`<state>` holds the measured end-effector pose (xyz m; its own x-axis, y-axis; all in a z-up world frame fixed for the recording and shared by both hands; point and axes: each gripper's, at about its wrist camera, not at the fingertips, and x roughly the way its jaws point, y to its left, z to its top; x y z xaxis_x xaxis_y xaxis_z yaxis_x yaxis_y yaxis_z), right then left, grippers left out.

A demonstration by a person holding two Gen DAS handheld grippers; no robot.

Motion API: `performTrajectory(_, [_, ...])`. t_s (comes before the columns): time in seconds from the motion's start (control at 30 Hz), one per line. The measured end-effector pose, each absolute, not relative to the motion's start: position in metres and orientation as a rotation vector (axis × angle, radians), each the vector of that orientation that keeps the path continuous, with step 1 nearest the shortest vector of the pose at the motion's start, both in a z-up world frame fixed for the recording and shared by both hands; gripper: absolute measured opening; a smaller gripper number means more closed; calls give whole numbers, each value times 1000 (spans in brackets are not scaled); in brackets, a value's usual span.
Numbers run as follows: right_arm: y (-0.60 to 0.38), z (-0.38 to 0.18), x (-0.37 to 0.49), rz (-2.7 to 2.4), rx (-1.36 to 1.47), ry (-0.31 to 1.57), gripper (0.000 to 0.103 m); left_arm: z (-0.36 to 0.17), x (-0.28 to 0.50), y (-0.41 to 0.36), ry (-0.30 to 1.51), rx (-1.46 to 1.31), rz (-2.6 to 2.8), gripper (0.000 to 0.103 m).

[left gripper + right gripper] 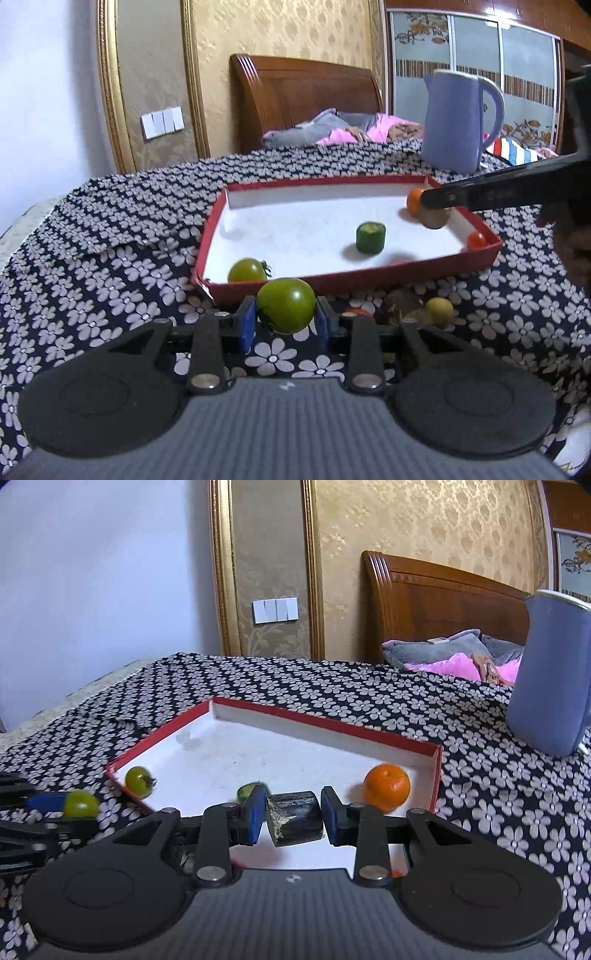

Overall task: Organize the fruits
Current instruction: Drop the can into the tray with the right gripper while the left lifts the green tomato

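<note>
A green tomato (286, 305) is being gripped by the left gripper (286, 321) just outside the red tray (388, 275); a dark cylinder (294, 819) is being clamped by the right gripper (294, 819) over it.

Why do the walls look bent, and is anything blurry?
Left wrist view: the fisheye lens bows the gold frame; the green tomato is sharp. Right wrist view: the tray's red rim bends, and the tomato in the tray is smeared by motion.
</note>
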<state>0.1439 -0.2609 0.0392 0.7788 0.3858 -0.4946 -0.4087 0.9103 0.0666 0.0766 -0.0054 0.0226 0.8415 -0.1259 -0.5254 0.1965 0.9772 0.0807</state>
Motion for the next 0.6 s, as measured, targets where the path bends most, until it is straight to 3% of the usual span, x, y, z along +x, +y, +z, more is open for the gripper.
performTrajectory(0.6, [-248,23,231,297,54,573,32,23,71,-8,527,134,-168,30])
